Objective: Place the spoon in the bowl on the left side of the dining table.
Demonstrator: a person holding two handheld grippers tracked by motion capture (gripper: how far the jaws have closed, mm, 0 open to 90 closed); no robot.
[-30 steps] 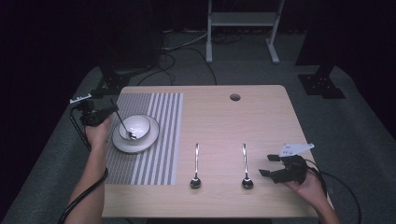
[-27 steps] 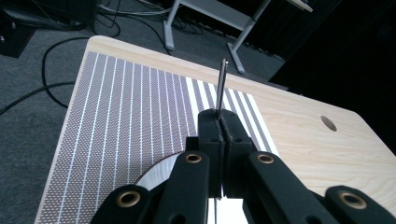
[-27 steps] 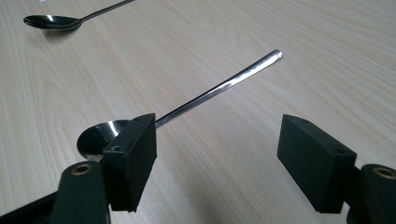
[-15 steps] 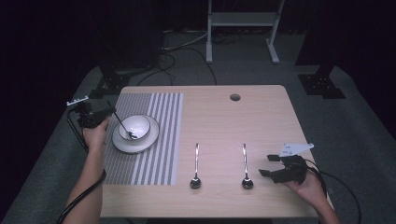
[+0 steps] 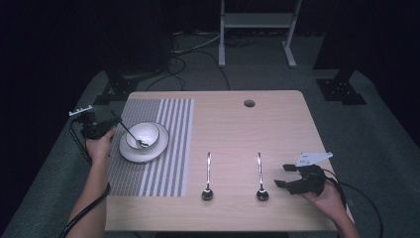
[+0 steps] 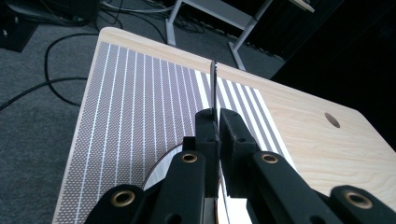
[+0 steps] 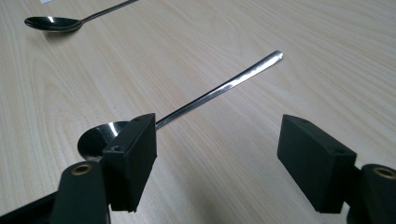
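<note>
Left gripper sits at the bench's nine o'clock edge, jaws clamped on the thin handle of a spoon whose scoop rests down in the white bowl on its plate. From the left gripper view that handle stands edge-on, sticking straight out past the jaw tips toward twelve o'clock over the striped mat. The spoon's long axis runs from the jaws at ten o'clock down to the bowl at four o'clock, so any release likely wants the hand drawing back toward nine o'clock, off the bench edge, where there's open room.

Right gripper waits near the five o'clock corner, jaws apart and gripping nothing (plenty of bare wood around it). The nearer spoon lies just ahead, bowl end by one jaw, handle pointing to one o'clock; a second spoon lies farther off. In the high view both lie parallel, well apart, handles toward twelve o'clock.
</note>
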